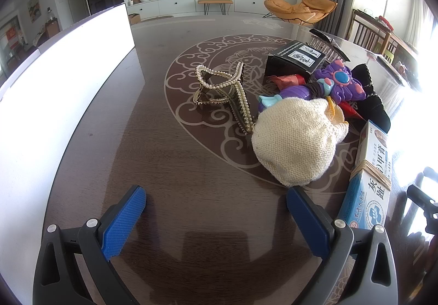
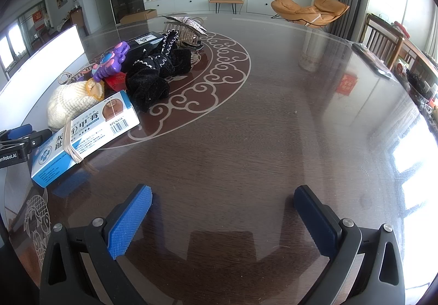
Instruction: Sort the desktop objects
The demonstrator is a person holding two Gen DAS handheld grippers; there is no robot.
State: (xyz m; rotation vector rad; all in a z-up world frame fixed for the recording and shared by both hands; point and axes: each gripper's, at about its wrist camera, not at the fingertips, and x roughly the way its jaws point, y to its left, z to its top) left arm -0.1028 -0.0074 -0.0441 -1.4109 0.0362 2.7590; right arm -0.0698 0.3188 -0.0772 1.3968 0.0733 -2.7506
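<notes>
A pile of objects lies on the dark glass-topped table (image 1: 191, 168). A pearl-studded hair claw (image 1: 224, 91) lies left of a cream knitted pouch (image 1: 295, 138). Behind them are a purple toy (image 1: 336, 83), a black box (image 1: 295, 61), a black velvet scrunchie (image 1: 372, 102) and a blue-and-white medicine box (image 1: 369, 182) bound with rubber bands. My left gripper (image 1: 216, 212) is open and empty, just in front of the pouch. My right gripper (image 2: 223, 209) is open and empty over bare table, right of the medicine box (image 2: 84, 135), the scrunchie (image 2: 156, 75) and the pouch (image 2: 68, 105).
A white tray or bin (image 1: 68, 80) stands along the table's left side and also shows in the right wrist view (image 2: 43, 64). A second, rhinestone hair claw (image 2: 186, 28) lies behind the pile. Chairs (image 2: 383, 39) stand at the right.
</notes>
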